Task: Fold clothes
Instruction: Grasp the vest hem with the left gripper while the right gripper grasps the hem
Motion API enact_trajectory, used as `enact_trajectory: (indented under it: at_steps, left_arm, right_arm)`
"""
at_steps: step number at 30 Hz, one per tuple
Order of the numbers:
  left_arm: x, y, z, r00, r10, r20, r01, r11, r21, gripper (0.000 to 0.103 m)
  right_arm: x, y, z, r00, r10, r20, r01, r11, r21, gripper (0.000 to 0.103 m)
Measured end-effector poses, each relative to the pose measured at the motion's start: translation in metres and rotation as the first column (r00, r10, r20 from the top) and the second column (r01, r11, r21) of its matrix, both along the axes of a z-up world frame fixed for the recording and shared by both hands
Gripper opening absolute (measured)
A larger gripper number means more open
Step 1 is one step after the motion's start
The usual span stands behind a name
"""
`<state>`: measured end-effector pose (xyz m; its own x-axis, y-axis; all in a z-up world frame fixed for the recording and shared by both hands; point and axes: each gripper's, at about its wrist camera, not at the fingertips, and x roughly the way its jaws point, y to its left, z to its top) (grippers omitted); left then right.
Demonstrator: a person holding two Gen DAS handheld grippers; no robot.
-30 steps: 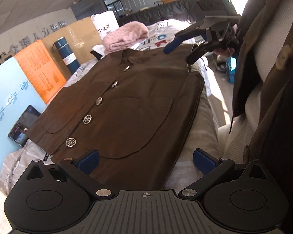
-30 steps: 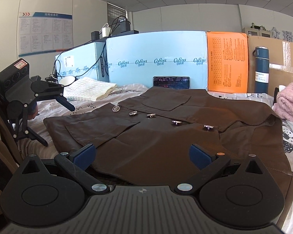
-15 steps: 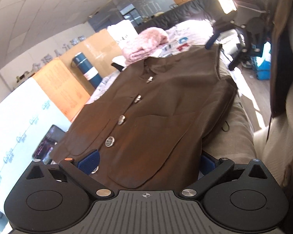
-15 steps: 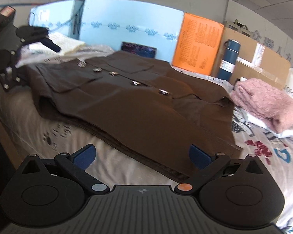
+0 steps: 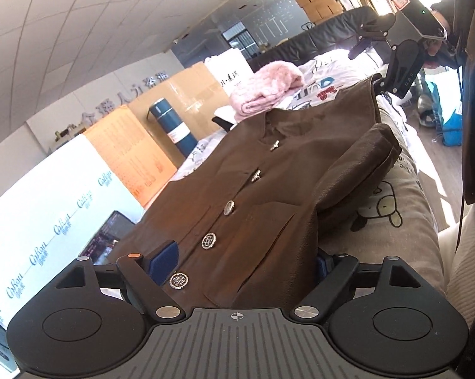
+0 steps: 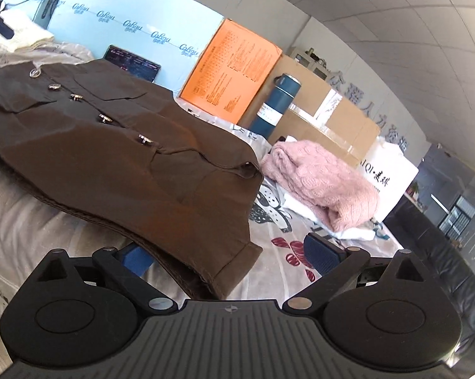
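A brown buttoned jacket (image 5: 262, 189) lies flat on a printed bedsheet (image 5: 395, 208), buttons up, one sleeve folded along its near side. My left gripper (image 5: 243, 265) is open, its jaws straddling the jacket's bottom hem corner. My right gripper (image 6: 228, 252) is open, its jaws straddling the jacket's shoulder corner (image 6: 237, 252). The jacket also fills the left of the right wrist view (image 6: 111, 158). The right gripper shows far off in the left wrist view (image 5: 379, 60) by the shoulder.
A folded pink sweater (image 6: 319, 177) lies beyond the collar. A blue flask (image 6: 275, 104), an orange board (image 6: 234, 63), cardboard boxes (image 6: 329, 117) and a blue foam wall (image 5: 47, 208) line the far side. A phone (image 5: 104, 237) leans there. A chair (image 5: 471, 252) stands at the near edge.
Both grippers have dropped and moved in to the jacket's near corners. The left now straddles the hem, the right the shoulder. Both stay open.
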<state>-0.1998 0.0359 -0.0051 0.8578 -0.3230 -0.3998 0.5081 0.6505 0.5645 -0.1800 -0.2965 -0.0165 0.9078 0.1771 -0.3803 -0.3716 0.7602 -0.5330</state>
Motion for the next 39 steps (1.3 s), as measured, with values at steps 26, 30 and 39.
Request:
enact_trajectory:
  at_steps: [26, 30, 39]
  left_arm:
    - [-0.008, 0.02, 0.037, 0.989, -0.017, 0.149, 0.041, 0.986, -0.159, 0.007]
    - [0.028, 0.028, 0.042, 0.982, 0.039, 0.186, 0.013, 0.963, -0.27, 0.007]
    - [0.12, 0.033, 0.057, 0.978, 0.113, 0.176, -0.056, 0.952, -0.302, 0.01]
  right_arm:
    - [-0.032, 0.019, 0.04, 0.982, 0.178, 0.054, -0.186, 0.964, 0.191, 0.004]
    - [-0.007, 0.006, 0.053, 0.97, 0.165, 0.178, -0.223, 0.896, 0.384, 0.004]
    - [0.074, 0.013, 0.066, 0.966, 0.152, 0.207, -0.232, 0.865, 0.445, 0.004]
